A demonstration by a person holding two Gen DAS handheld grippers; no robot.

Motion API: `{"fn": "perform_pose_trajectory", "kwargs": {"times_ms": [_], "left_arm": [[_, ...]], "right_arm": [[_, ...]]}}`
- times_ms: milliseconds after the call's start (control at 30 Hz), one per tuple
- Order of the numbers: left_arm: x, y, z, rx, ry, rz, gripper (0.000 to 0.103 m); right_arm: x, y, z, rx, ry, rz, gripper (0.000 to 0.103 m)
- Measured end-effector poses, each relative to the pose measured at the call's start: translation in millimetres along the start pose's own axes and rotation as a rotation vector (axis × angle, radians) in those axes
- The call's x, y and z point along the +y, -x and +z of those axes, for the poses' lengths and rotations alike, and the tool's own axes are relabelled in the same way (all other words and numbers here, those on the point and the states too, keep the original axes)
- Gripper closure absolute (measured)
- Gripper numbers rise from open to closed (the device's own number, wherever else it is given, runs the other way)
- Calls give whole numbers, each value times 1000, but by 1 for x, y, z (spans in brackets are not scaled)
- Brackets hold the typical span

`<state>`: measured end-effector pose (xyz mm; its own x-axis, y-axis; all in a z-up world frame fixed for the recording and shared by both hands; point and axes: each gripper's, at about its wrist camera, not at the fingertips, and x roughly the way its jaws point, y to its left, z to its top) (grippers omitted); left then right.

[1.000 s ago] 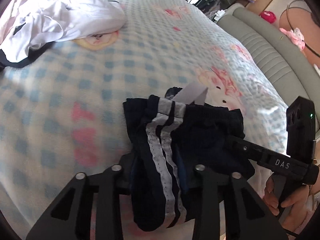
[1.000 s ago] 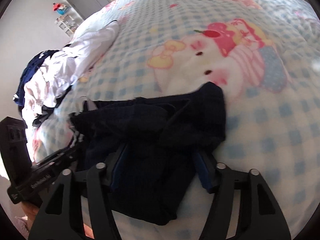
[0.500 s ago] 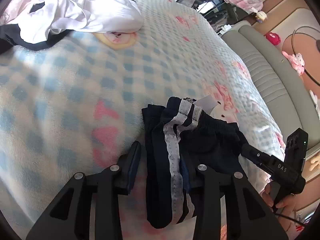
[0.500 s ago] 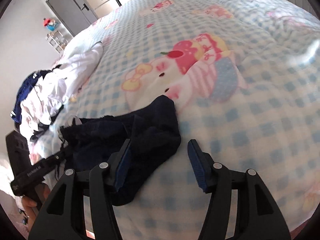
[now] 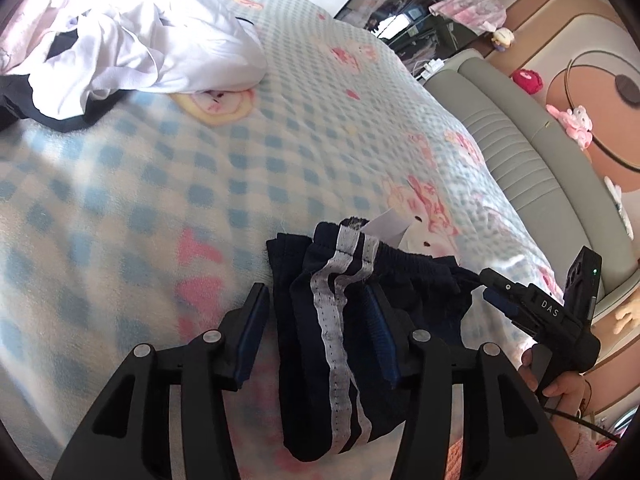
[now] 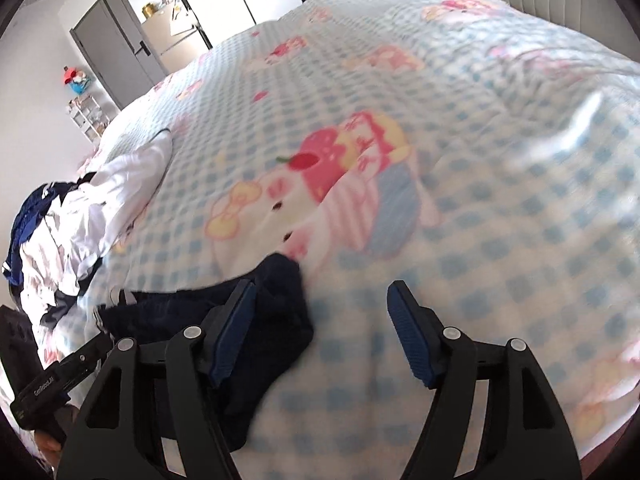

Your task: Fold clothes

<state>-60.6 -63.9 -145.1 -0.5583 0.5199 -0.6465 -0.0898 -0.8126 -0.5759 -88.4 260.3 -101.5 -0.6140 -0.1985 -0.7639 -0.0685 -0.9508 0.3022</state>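
Shorts [image 5: 332, 344], dark navy knit with a white mesh side stripe and a gathered waistband, lie folded into a compact bundle at the near edge of the bed [image 5: 120, 208], so you can let go. Your left gripper [image 5: 316, 328] has just been opening; its ribbed blue pads straddle the striped fold without pressing. Your right gripper [image 6: 320, 324] has also been spreading, with only fleecy checked blanket between its jaws. Rumpled white clothes [image 5: 132, 48] wait toward the bed's far corner.
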Motion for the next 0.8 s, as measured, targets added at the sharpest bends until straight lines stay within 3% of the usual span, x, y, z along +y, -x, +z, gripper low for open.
{"fn": "perform_pose_trajectory", "kwargs": {"times_ms": [167, 267, 333, 433, 567, 667, 767, 800], "left_arm": [[-2, 13, 4, -43, -13, -7, 52], [-1, 2, 3, -2, -8, 6, 52], [-5, -4, 1, 12, -26, 31, 52], [-8, -2, -1, -6, -62, 75, 52], [1, 8, 3, -36, -13, 41, 52], [5, 8, 5, -33, 21, -24, 52], [12, 4, 5, -13, 87, -106, 54], [13, 4, 5, -14, 94, -97, 54]], "right_arm": [[25, 5, -8, 134, 103, 215, 38], [43, -7, -29, 232, 143, 321, 38], [49, -17, -39, 233, 156, 269, 40], [49, -29, -43, 217, 145, 139, 57], [26, -16, -29, 115, 56, 53, 57], [23, -1, -22, 104, 68, 130, 41], [28, 7, -26, 126, 101, 217, 37], [30, 7, -30, 121, 109, 206, 34]]}}
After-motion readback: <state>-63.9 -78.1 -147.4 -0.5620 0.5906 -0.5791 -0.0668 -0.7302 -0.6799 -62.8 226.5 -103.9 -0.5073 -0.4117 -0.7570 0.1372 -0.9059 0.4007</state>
